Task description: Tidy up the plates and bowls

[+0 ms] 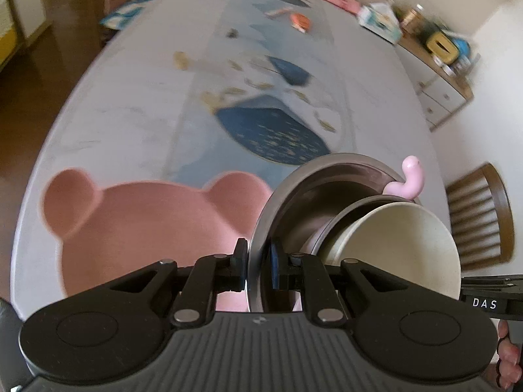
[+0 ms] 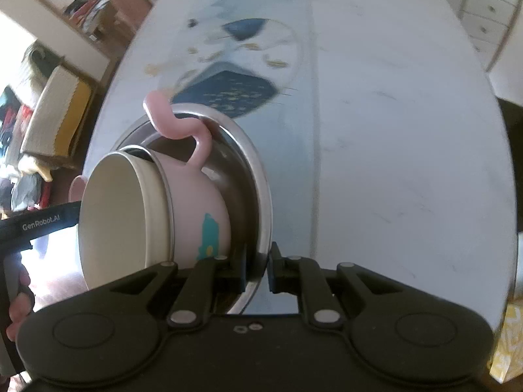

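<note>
left gripper (image 1: 256, 266): matte black body with ribbed grey top plate, two round raised discs, black linkage arms on silver pivot pins, blue-faced finger pads. right gripper (image 2: 257, 269): same black build, two small screws at centre. white lettering "das" and "genrobot.ai" on the side bars.

Table (image 1: 130, 104): pale marbled top filling most of both views, blurred.
Runner (image 1: 261, 124): light blue cloth down the table's middle, printed with dark blue shapes flecked gold.
Orange item (image 1: 300, 21): small, on the runner, upper middle of the left wrist view; too blurred to name.
Sideboard (image 1: 438, 75): white drawers under a wooden top, upper right; cluttered with boxes and jars.
Chair (image 1: 477, 215): wooden slatted back, right edge, beside the table.
Floor (image 1: 49, 65): dark wood, upper left.
Shelving (image 2: 88, 0): open unit with mixed items, upper left of the right wrist view.
</note>
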Motion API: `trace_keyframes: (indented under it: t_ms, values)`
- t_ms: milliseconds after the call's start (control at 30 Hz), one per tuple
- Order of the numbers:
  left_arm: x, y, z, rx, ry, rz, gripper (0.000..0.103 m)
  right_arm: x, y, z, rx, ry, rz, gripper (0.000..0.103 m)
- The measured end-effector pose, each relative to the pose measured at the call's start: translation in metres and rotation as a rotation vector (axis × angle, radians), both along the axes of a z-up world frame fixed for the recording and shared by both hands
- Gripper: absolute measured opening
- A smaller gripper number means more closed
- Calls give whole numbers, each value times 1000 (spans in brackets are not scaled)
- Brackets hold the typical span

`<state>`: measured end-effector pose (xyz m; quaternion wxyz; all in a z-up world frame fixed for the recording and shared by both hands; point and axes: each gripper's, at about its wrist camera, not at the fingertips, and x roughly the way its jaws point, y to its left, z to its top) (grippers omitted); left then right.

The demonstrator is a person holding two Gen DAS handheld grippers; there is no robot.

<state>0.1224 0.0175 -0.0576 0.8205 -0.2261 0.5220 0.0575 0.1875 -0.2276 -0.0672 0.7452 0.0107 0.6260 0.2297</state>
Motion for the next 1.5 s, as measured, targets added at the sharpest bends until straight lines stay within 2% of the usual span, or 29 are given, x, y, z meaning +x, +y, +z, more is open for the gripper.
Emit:
trace_keyframes:
  t_ms: [433,733,1500]
  values:
    - [-47,76,2,35,21,177,12,-4,96,-8,18,9,174,12]
    - [-65,111,-12,49,22,241,12,-11,143,-22,9,11,234,12]
    - [-72,118,-48,29,60,249,13,-18,155,-53,-33,35,244,13]
